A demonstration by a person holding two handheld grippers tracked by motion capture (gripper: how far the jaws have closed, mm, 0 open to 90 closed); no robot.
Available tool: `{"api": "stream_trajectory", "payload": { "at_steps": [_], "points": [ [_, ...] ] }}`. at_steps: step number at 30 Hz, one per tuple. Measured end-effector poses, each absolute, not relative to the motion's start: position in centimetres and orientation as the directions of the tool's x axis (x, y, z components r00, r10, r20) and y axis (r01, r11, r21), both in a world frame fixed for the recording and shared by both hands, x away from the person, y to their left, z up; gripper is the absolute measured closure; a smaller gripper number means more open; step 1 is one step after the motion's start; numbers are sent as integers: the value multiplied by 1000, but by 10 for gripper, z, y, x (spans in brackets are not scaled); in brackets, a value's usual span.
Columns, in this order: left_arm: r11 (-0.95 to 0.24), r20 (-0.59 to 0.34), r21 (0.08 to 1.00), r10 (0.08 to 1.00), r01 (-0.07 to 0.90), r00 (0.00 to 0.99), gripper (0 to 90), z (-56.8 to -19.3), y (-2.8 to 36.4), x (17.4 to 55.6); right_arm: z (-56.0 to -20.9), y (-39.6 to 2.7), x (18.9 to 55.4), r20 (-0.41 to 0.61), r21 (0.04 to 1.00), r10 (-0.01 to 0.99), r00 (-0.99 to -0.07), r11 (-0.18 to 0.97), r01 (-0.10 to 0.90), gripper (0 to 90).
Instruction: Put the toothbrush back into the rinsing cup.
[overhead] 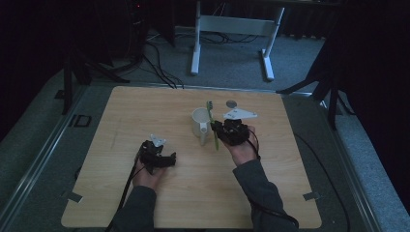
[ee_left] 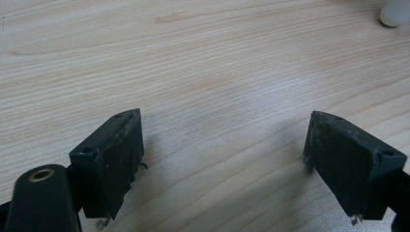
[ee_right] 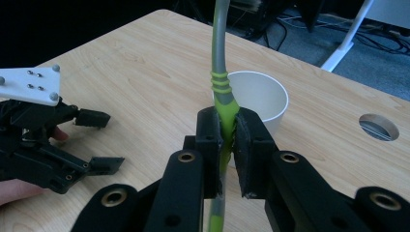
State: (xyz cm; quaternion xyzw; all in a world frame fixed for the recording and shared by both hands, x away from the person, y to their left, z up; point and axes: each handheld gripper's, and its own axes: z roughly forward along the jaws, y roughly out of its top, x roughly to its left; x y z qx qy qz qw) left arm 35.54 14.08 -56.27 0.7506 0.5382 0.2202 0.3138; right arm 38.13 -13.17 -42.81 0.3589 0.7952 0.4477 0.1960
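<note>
A green and grey toothbrush (ee_right: 220, 92) is clamped upright between the pads of my right gripper (ee_right: 227, 130), which is shut on its handle. In the high view the toothbrush (overhead: 212, 124) stands beside a white cup (overhead: 200, 124), with my right gripper (overhead: 218, 131) just right of the cup. The cup (ee_right: 256, 99) sits right behind the jaws in the right gripper view. My left gripper (overhead: 170, 158) rests low over the wooden table (overhead: 145, 111), to the left of the cup. Its jaws stand wide apart over bare wood, so the left gripper (ee_left: 222, 159) is open with nothing between them.
A round cable hole (overhead: 231, 103) lies in the table behind the cup. The cup's white edge (ee_left: 395, 12) shows at the top right of the left gripper view. Beyond the table stand a white desk frame (overhead: 232, 29), floor cables and dark tripod legs.
</note>
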Motion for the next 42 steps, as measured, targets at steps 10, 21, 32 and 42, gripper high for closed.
{"api": "stream_trajectory", "payload": {
  "at_steps": [10, 21, 32, 42],
  "points": [
    [-224, -7, 709, 946, 669, 324, 145, -563, 141, 355, -427, -133, 383, 22, 867, 755, -655, 312, 389, 810],
    [-223, -8, 708, 946, 670, 323, 145, -563, 141, 355, -424, -133, 384, 27, 885, 756, -654, 286, 368, 810],
    [-223, -8, 708, 946, 670, 323, 146, -563, 141, 355, -422, -129, 385, 24, 901, 763, -646, 263, 344, 810],
    [-223, -8, 708, 946, 670, 323, 145, -563, 141, 355, -421, -128, 387, 33, 906, 767, -641, 247, 343, 810]
  ]
}}
